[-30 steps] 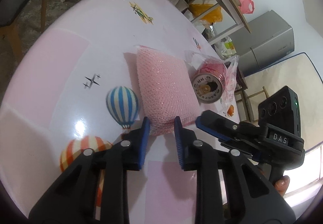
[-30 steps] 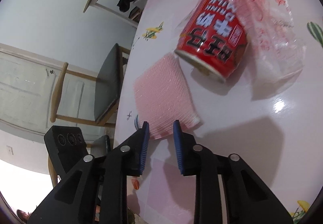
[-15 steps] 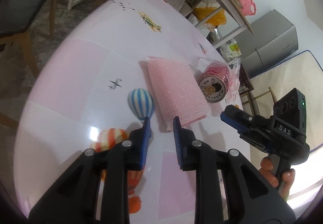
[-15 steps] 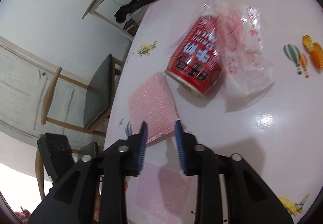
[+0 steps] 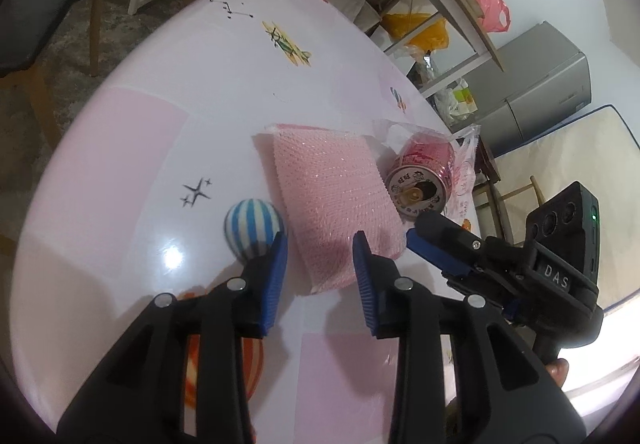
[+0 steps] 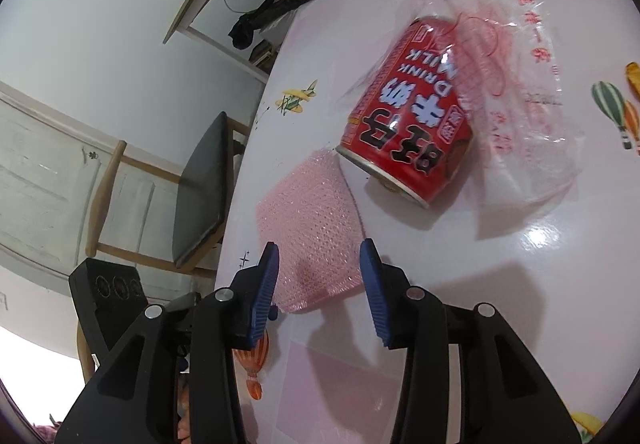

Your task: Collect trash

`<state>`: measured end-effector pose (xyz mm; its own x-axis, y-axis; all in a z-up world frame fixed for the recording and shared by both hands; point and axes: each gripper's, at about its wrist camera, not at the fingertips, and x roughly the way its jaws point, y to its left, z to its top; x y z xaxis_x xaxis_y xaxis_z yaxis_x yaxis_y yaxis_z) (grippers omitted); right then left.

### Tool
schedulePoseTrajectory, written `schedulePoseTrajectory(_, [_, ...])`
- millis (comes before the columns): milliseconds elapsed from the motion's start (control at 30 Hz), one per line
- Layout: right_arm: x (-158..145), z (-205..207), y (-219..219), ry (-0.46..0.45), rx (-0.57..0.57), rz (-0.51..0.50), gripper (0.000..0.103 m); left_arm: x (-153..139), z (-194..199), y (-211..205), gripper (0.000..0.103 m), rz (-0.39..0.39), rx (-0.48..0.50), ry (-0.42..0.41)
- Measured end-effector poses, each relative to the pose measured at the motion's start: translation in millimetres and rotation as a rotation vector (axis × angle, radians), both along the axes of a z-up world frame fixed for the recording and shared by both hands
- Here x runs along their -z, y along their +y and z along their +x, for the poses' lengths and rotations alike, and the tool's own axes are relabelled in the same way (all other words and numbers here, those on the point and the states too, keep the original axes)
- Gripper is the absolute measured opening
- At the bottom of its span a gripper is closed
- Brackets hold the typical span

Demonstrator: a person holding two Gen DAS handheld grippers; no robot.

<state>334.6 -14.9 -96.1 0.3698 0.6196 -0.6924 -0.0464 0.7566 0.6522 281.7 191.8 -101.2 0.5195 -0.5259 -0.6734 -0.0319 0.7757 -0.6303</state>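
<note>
Both sets of jaws wider than a sec ago, opening, nothing clamped. Pink mesh pad [image 5: 336,200] flat on surface [image 5: 132,148], near edge between left hand-held gripper [image 5: 320,248] tips; right hand-held gripper [image 6: 320,256] also over it. Red can [image 6: 408,132] on its side just beside pad, against clear plastic bag [image 6: 528,112].

"DRINK MILK" on red can [image 6: 408,124]
</note>
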Motion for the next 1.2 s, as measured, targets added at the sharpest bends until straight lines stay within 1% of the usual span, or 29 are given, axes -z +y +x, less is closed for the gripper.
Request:
schedulePoseTrajectory(100, [3,3,3,0.007,-0.012,0.007,0.041,4,6,-2,0.029,-0.009,-0.003,0.009])
schedulePoseTrajectory(133, [4,4,3,0.01,-0.02,0.012,0.041,5,7,-2,0.026,-0.015,-0.005,0.008])
schedulePoseTrajectory(200, [4,2,0,0.017,-0.03,0.036,0.04,4,7,-2,0.024,-0.022,-0.003,0.008])
schedulePoseTrajectory(267, [4,-1,0,0.029,-0.06,0.08,0.033,2,5,-5,0.023,-0.019,0.014,0.008])
schedulePoseTrajectory(300, [3,-4,0,0.035,-0.073,0.096,0.033,2,3,-7,0.021,-0.024,0.03,0.012])
schedulePoseTrajectory(367, [2,-10,-1,0.03,-0.077,0.087,0.032,0,-2,-14,0.02,-0.023,0.056,0.012])
schedulePoseTrajectory(467, [0,-16,-10,0.02,-0.053,0.081,0.032,-3,-10,-21,0.02,0.005,0.072,0.006])
schedulePoseTrajectory(633, [-10,-10,-23,-0.027,0.012,0.023,0.033,-8,-17,-14,0.021,0.051,0.033,-0.004])
schedulePoseTrajectory(733, [-5,-3,-18,-0.015,0.023,0.007,0.034,-8,-11,-7,0.028,0.044,-0.001,0.014])
schedulePoseTrajectory(767, [-3,-1,-15,-0.014,0.025,-0.006,0.035,-7,-8,-7,0.029,0.046,-0.008,0.017])
schedulePoseTrajectory(833, [0,2,-10,-0.012,0.035,-0.047,0.035,-6,-1,-7,0.029,0.049,-0.014,0.024])
schedulePoseTrajectory(867, [2,3,-9,-0.009,0.042,-0.052,0.035,-5,3,-7,0.029,0.043,-0.015,0.026])
schedulePoseTrajectory(1000, [8,8,-7,-0.001,0.054,-0.048,0.038,2,13,-6,0.029,0.026,-0.028,0.038])
schedulePoseTrajectory(1100, [11,9,-3,0.005,0.042,-0.044,0.04,3,16,-5,0.029,0.018,-0.032,0.037])
schedulePoseTrajectory(1200, [12,9,-1,0.014,0.007,-0.035,0.04,3,17,-5,0.027,0.011,-0.029,0.032])
